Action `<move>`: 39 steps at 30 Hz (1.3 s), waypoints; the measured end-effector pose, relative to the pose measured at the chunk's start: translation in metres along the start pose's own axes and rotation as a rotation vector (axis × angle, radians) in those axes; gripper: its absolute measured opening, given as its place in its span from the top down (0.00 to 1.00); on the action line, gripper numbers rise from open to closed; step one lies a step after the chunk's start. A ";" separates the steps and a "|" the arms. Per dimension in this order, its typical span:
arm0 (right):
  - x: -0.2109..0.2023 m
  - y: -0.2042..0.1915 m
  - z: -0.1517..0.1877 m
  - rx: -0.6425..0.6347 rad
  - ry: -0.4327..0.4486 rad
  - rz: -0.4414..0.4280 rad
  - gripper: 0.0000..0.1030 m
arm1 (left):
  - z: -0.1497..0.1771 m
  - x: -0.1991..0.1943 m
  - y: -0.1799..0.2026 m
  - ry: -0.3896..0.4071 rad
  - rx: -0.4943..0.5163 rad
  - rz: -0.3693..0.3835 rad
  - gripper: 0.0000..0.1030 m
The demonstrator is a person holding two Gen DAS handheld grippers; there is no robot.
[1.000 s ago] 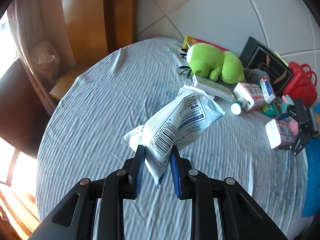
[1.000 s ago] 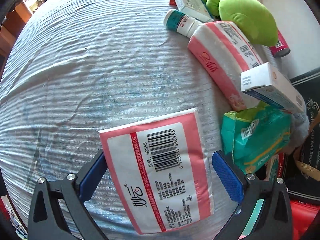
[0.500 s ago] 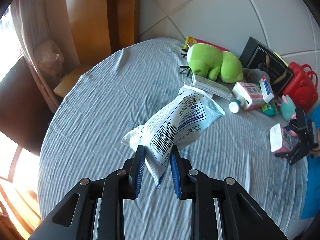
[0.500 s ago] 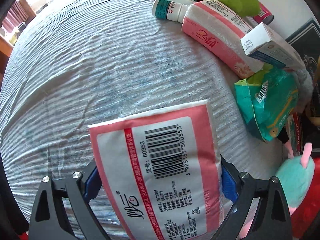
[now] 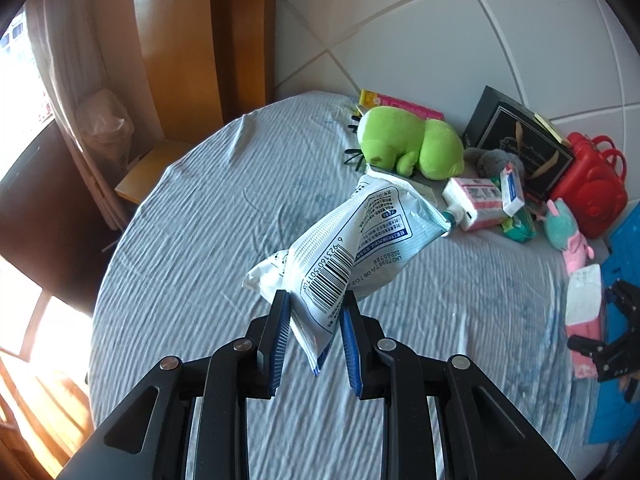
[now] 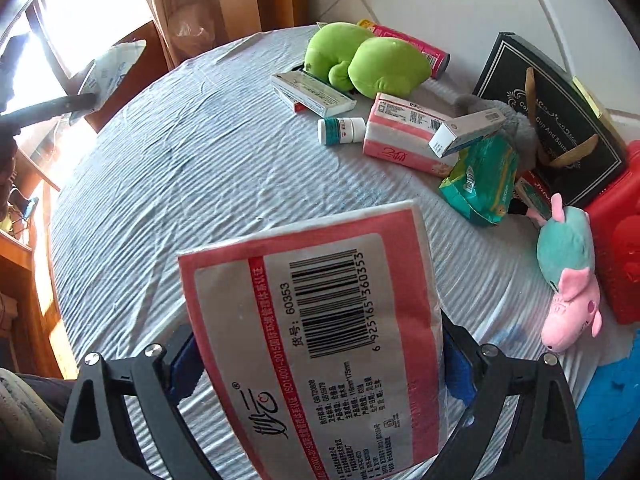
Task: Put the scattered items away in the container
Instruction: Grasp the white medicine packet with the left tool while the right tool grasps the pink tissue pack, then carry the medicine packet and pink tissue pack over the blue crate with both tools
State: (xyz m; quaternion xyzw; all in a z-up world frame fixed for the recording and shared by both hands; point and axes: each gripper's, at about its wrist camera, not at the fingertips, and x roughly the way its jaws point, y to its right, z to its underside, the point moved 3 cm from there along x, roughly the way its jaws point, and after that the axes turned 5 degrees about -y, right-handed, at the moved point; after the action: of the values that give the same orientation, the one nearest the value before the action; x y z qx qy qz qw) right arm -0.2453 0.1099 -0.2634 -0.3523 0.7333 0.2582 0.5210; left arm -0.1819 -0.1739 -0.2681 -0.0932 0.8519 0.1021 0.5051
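A bed (image 5: 192, 240) in a rippled pale-blue sheet carries everything; behind it stand a white panelled wall (image 5: 440, 32) and a wooden frame (image 5: 180, 40), with a sunlit window at the left edge. Along the far edge by the wall lie a green plush toy (image 6: 368, 64), a black gift box (image 6: 552, 120) with gold lettering partly reading "Cup And Sau", a red container (image 6: 616, 248) at the far right corner, a second pink tissue pack (image 6: 404, 136), a teal wipes packet (image 6: 480, 180) and a small white bottle (image 6: 340, 131).

The right gripper (image 6: 316, 364) clamps a pink tissue pack (image 6: 316, 336) above the sheet, label up: barcode 6925165360353 and "60353".

The left gripper (image 5: 314, 332) is closed on a white-and-blue pouch (image 5: 344, 256) held above the sheet, its barcode starting 6923160.
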 end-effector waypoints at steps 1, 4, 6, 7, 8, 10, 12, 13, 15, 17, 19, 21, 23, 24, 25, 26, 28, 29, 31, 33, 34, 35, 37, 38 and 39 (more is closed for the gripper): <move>-0.006 -0.010 -0.001 0.010 0.012 0.002 0.07 | 0.002 -0.006 0.002 0.002 0.000 -0.005 0.77; -0.033 -0.018 0.008 0.057 0.047 -0.003 0.07 | 0.003 -0.024 0.010 0.018 0.014 -0.025 0.76; -0.055 -0.022 0.015 0.083 0.075 -0.007 0.07 | 0.001 -0.036 0.013 0.032 0.028 -0.036 0.76; -0.064 -0.023 0.017 0.092 0.089 -0.006 0.07 | -0.002 -0.042 0.014 0.039 0.030 -0.041 0.76; -0.074 -0.024 0.019 0.099 0.102 -0.003 0.07 | -0.004 -0.048 0.015 0.049 0.031 -0.047 0.76; -0.094 -0.025 0.023 0.112 0.132 -0.012 0.07 | -0.010 -0.061 0.019 0.072 0.037 -0.042 0.76; -0.111 -0.025 0.027 0.123 0.157 -0.013 0.07 | -0.017 -0.074 0.026 0.098 0.047 -0.034 0.76; -0.119 -0.024 0.029 0.131 0.172 -0.008 0.07 | -0.020 -0.080 0.030 0.108 0.050 -0.026 0.76; -0.135 -0.019 0.034 0.162 0.200 -0.005 0.07 | -0.026 -0.091 0.039 0.133 0.061 -0.023 0.76; -0.152 -0.013 0.039 0.189 0.232 0.000 0.07 | -0.032 -0.102 0.050 0.154 0.067 -0.013 0.76; -0.167 -0.007 0.046 0.198 0.266 0.006 0.07 | -0.035 -0.113 0.062 0.176 0.078 -0.006 0.76; -0.181 0.001 0.055 0.209 0.288 0.024 0.07 | -0.038 -0.123 0.076 0.192 0.089 0.004 0.76; -0.196 0.010 0.066 0.230 0.312 0.029 0.07 | -0.040 -0.133 0.090 0.209 0.104 0.015 0.76; -0.204 0.015 0.072 0.237 0.328 0.032 0.07 | -0.040 -0.138 0.098 0.217 0.112 0.021 0.76; -0.213 0.019 0.077 0.243 0.342 0.035 0.07 | -0.039 -0.143 0.106 0.223 0.121 0.028 0.76; -0.221 0.023 0.083 0.250 0.357 0.034 0.07 | -0.039 -0.148 0.115 0.229 0.130 0.035 0.76; -0.237 0.033 0.096 0.267 0.392 0.033 0.07 | -0.038 -0.155 0.134 0.241 0.151 0.045 0.76; -0.245 0.036 0.102 0.272 0.405 0.038 0.07 | -0.038 -0.157 0.144 0.244 0.161 0.050 0.76; -0.261 0.044 0.114 0.281 0.433 0.049 0.07 | -0.037 -0.162 0.165 0.246 0.178 0.062 0.76; -0.276 0.054 0.128 0.294 0.459 0.058 0.07 | -0.035 -0.166 0.187 0.249 0.200 0.078 0.76; -0.282 0.059 0.134 0.303 0.472 0.062 0.07 | -0.034 -0.169 0.199 0.253 0.211 0.086 0.76; -0.290 0.064 0.142 0.313 0.485 0.064 0.07 | -0.033 -0.172 0.211 0.257 0.222 0.095 0.76; -0.303 0.074 0.157 0.331 0.506 0.077 0.07 | -0.030 -0.179 0.238 0.262 0.244 0.115 0.76; -0.309 0.078 0.164 0.340 0.515 0.083 0.07 | -0.029 -0.182 0.250 0.263 0.256 0.128 0.76; -0.315 0.083 0.172 0.349 0.523 0.092 0.07 | -0.027 -0.185 0.264 0.264 0.267 0.141 0.76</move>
State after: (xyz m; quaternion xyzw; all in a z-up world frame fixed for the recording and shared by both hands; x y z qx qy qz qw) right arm -0.1444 0.3679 -0.0202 -0.2785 0.8909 0.0523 0.3551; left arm -0.1860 0.0826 -0.0713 0.0218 0.9211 0.0101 0.3886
